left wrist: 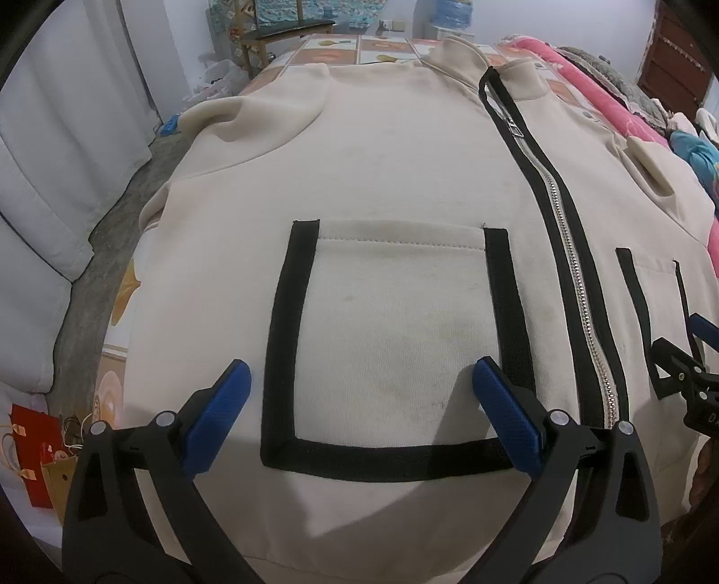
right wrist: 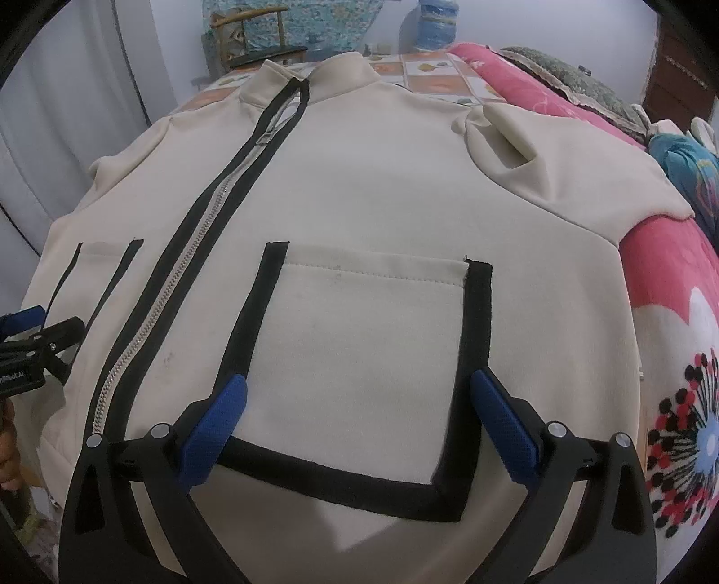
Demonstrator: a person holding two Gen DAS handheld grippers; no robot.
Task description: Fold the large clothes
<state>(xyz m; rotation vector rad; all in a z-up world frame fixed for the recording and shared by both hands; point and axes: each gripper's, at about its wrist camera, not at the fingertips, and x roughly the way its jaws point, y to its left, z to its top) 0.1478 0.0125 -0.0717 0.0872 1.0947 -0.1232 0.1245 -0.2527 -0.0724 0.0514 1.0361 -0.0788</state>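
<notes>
A cream zip-up jacket (left wrist: 395,161) lies flat, front up, on the bed, collar at the far end; it also shows in the right wrist view (right wrist: 368,179). Its black-edged zipper (left wrist: 570,278) is closed and runs down the middle. My left gripper (left wrist: 361,382) is open and empty above the left black-trimmed pocket (left wrist: 395,332). My right gripper (right wrist: 359,400) is open and empty above the right pocket (right wrist: 359,350). Both sleeves are folded onto the chest. Each gripper shows at the edge of the other's view.
The bed has a patterned sheet (left wrist: 341,49). A pink flowered blanket (right wrist: 665,341) lies along the right side. A white curtain (left wrist: 58,148) hangs at the left, a chair (right wrist: 251,31) stands beyond the bed, and red gift bags (left wrist: 31,453) sit on the floor.
</notes>
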